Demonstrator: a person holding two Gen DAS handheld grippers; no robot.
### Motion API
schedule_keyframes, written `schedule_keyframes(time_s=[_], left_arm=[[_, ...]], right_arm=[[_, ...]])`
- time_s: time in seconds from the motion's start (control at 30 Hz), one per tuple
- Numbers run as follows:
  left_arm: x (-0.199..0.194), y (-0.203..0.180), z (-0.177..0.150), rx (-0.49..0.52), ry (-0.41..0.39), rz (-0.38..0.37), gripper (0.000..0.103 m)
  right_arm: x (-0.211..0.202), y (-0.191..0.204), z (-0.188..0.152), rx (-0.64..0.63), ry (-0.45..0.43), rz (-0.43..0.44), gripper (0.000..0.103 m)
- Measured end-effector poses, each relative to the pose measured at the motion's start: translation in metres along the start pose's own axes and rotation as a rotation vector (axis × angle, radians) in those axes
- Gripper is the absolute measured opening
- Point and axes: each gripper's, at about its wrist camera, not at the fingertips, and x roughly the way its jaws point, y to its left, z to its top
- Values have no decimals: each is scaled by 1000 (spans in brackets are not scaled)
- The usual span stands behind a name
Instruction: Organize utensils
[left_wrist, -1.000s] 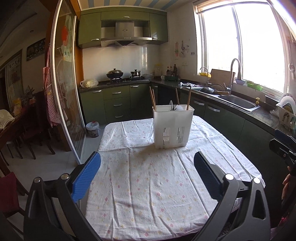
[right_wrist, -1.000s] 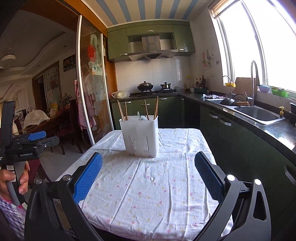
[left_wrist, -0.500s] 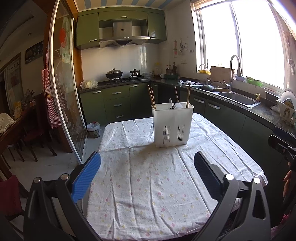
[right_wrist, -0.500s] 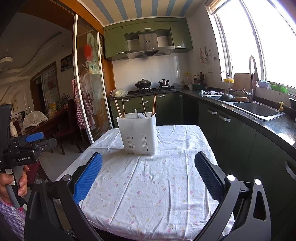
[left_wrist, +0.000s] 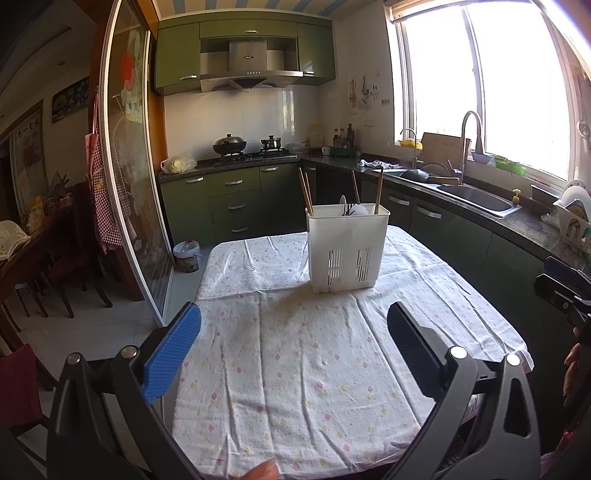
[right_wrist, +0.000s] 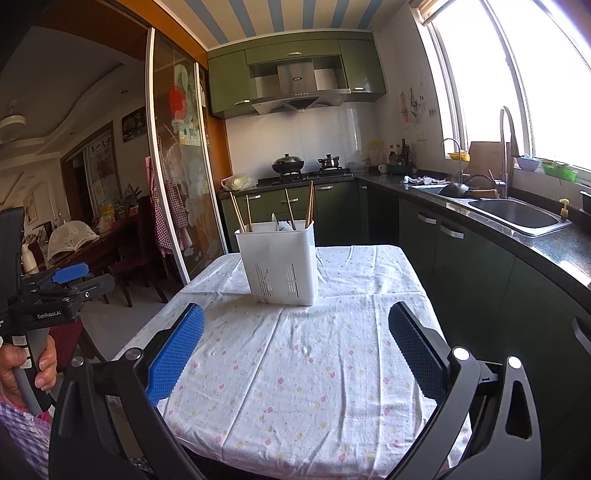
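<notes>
the left tongs (left_wrist: 293, 345) hang spread wide with nothing between the blue pads, held above the near part of the desk (left_wrist: 295, 387) with its flowered cloth. ahead of them, toward the far end of the desk, stands the white utensil caddy (left_wrist: 347, 249), upright on the cloth. wooden chopsticks (left_wrist: 306, 192) lean out of its left corner, another pair (left_wrist: 378, 192) stands at the right, and a white spoon (left_wrist: 356, 210) and something dark sit between them; how they are sorted inside i cannot tell. no utensil lies loose on the cloth. to the right, the right tongs (right_wrist: 295, 343) are spread just as wide and hold nothing, aimed at the same caddy (right_wrist: 279, 262).

this fits either utensils already gathered in the caddy or utensils waiting to be taken out and sorted. either way, any reach into it would go best from above, taking a chopstick high on its shaft, along its lean, while the caddy, which looks light, is kept from tipping or sliding on the wrinkled cloth.
</notes>
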Motion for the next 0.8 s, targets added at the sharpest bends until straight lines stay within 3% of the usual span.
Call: schedule_keyframes(time_s=[0.8], left_arm=[[-1, 10, 1, -32, -3, 2, 96]], right_arm=[[11, 3, -3, -41, 16, -40, 98]])
